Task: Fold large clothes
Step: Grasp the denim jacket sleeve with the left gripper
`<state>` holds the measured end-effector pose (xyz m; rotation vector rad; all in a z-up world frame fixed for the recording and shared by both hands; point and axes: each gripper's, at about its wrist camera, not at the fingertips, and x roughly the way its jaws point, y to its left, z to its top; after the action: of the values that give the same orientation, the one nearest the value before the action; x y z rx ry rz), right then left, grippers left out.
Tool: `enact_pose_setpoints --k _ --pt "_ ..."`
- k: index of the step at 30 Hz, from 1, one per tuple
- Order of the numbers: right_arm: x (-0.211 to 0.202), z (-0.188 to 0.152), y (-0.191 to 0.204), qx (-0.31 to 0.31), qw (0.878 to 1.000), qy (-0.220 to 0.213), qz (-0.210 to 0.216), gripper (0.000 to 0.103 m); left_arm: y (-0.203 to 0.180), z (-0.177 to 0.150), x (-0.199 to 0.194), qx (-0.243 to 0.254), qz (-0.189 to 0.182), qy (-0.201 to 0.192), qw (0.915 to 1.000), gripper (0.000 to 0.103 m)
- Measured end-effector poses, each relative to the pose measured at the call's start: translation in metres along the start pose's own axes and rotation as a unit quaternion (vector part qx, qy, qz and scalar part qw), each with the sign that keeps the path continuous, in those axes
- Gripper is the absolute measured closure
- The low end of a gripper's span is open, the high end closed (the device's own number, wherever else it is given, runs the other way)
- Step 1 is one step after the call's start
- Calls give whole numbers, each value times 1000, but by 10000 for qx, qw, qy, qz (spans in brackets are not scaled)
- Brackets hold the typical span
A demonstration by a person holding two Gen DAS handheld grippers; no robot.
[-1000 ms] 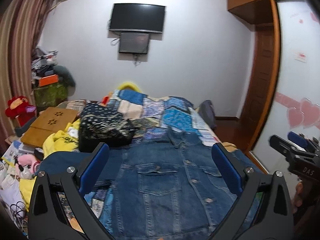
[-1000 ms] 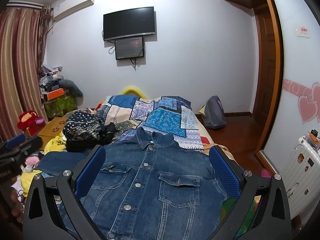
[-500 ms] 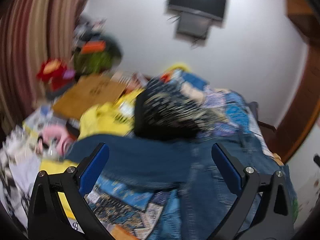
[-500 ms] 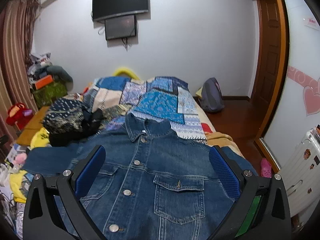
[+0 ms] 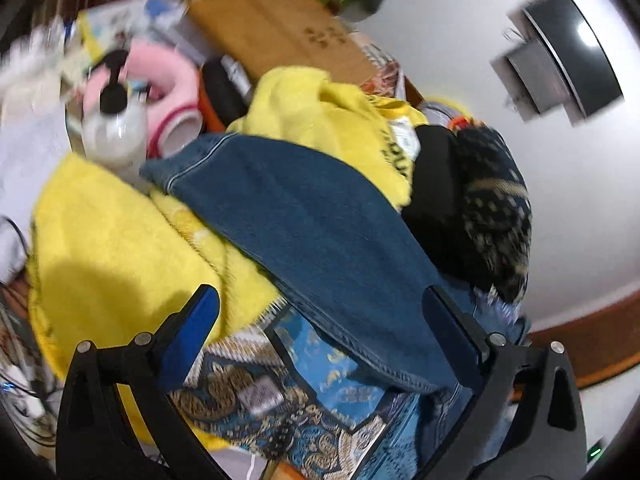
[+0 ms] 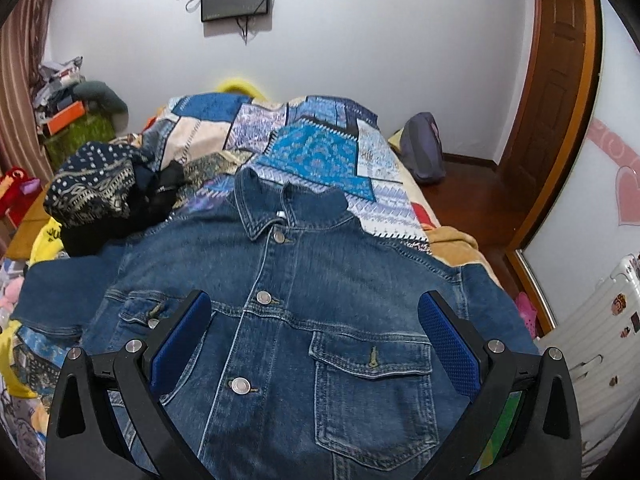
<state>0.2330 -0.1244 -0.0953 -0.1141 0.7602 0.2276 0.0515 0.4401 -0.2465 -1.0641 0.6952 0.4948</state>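
The bed (image 6: 404,184), under its patchwork quilt (image 6: 320,148), carries everything I work on. Spread across it, front up and buttoned, lies the denim jacket (image 6: 304,280), collar toward the far wall and both chest pockets showing. Its one sleeve (image 5: 312,216) stretches out to my left side, running over a heap of yellow fleece (image 5: 120,240) and ending at a cuff (image 5: 180,160) that sits just beside a white pump bottle (image 5: 116,128). A dark patterned bundle of clothing (image 6: 96,188) crowds the jacket's shoulder on that same side.

My left tool (image 5: 320,320) hangs above the sleeve with its jaws spread wide and nothing between them; the view is tilted and blurred, so I cannot tell how close the pads are to the cloth. My right tool (image 6: 316,344) hovers over the jacket's chest, likewise spread and empty.

I judge the step in hand to be taking the sleeve and folding it across the front. To do it well, I should bite near the cuff, catching the denim only and not the fleece beneath, then lift enough to clear the bundle before carrying it inward. Denim is stiff and heavy, so a deep, square pinch should hold better than a nip at the hem. My right tool could press the body flat to stop it dragging.
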Motion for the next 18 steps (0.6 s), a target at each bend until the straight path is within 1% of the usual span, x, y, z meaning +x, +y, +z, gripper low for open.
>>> enact_pose_setpoints --k 2,5,6,8,13,16,18 --pt "6 0 4 -31 10000 79 -29 0 15 8 13 -281 -130 116 9995 11" --pt "16 2 9 -99 9997 193 -89 0 27 16 27 -528 -308 153 9980 14" --pt "19 2 10 -116 9996 229 -99 0 30 19 31 -560 -333 143 9978 17" --pt "24 3 14 -140 9994 293 -99 0 35 26 38 -560 -286 119 9979 23" --pt "33 6 22 -238 9989 383 -130 0 41 37 61 -461 -62 126 9988 27" --pt "34 6 26 -288 9987 396 -131 0 38 40 67 -275 291 51 9992 42" --pt "33 6 28 -329 9986 395 -143 0 34 38 65 -88 660 2 9978 65"
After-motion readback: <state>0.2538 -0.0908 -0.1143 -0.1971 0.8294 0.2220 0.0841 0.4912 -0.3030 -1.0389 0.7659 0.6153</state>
